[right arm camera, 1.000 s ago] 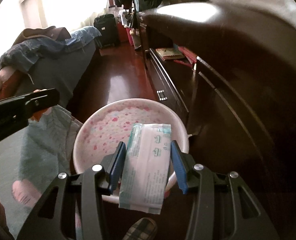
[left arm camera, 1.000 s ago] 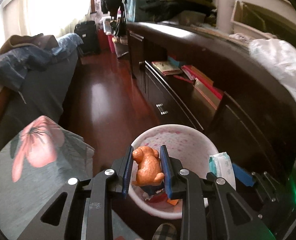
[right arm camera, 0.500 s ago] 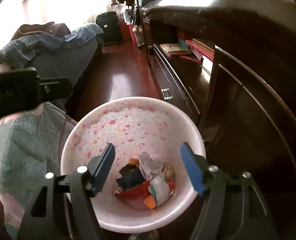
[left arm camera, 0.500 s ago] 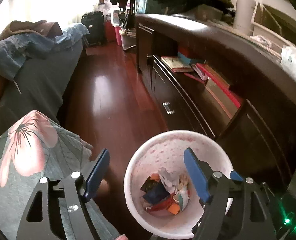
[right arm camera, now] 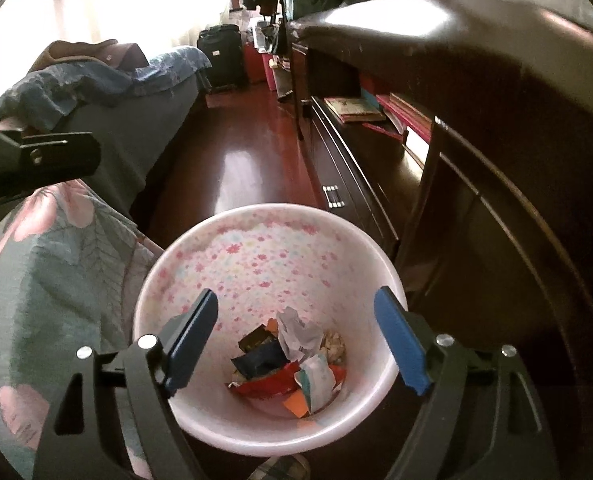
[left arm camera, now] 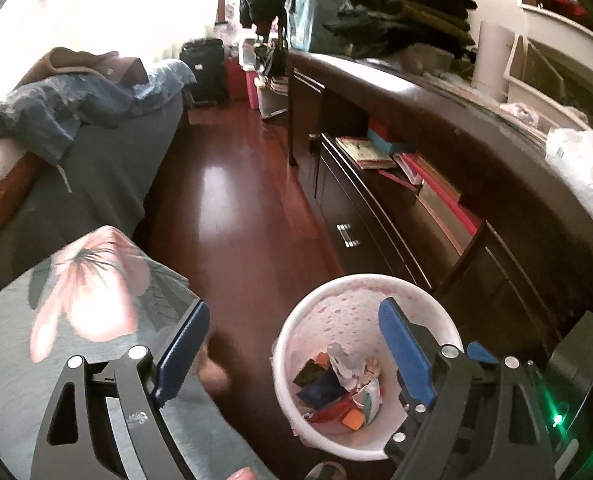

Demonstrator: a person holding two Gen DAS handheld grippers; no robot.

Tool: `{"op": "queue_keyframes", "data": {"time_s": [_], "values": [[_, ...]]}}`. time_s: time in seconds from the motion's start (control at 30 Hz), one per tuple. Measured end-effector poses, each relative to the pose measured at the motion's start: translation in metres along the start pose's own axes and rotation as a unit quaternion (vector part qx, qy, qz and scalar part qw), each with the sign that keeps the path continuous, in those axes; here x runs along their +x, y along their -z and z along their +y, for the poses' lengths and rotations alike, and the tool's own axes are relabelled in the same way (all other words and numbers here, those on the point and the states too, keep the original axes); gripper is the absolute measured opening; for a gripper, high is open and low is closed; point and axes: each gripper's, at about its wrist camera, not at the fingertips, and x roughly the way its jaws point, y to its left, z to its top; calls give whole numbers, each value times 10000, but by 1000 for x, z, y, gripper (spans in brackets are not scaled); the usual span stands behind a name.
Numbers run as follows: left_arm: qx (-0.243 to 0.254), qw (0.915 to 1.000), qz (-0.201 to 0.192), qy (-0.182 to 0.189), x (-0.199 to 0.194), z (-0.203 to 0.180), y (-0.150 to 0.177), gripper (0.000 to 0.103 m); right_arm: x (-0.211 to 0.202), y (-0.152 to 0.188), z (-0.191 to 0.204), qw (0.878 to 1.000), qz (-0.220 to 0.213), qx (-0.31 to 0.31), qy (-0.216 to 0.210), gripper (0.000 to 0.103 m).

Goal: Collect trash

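A pink flower-patterned trash bin (left arm camera: 296,332) (right arm camera: 256,248) stands on the dark wood floor beside a dark cabinet. Crumpled wrappers and paper trash (left arm camera: 342,390) (right arm camera: 292,364) lie at its bottom. My left gripper (left arm camera: 294,354) is open and empty above the bin's left side. My right gripper (right arm camera: 296,340) is open and empty right over the bin. A blurred brown object (left arm camera: 214,374) shows on the floor left of the bin, beside my left finger.
A floral cushion (left arm camera: 76,312) (right arm camera: 48,264) lies left of the bin. A long dark cabinet (left arm camera: 436,184) with books on its shelf runs along the right. A sofa with blankets (left arm camera: 76,128) stands at the left. A suitcase (left arm camera: 204,68) stands at the far end.
Both grippers have opened. The left let go of the orange toy and the right let go of the tissue pack. Both grippers are now lifted a little higher above the bin.
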Motion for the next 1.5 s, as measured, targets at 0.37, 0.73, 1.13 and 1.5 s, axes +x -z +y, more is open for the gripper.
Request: {"op": "queue_keyframes", "data": {"time_s": [0.37, 0.73, 1.13, 1.5], "values": [[-108, 9967, -708, -388, -98, 33, 9, 92, -88, 0, 13, 9975, -524, -31, -467, 89], [-633, 9818, -1446, -1053, -220, 85, 62, 99, -201, 26, 82, 9859, -1088, -478, -1176, 99], [-1546, 9500, -1814, -2019, -344, 159, 146, 99, -305, 66, 182, 9673, -1503, -1339, -1542, 99], [-1999, 9172, -2249, -2613, -456, 189, 213, 99, -410, 101, 237, 9377, -2118, -1766, -2115, 99]]}}
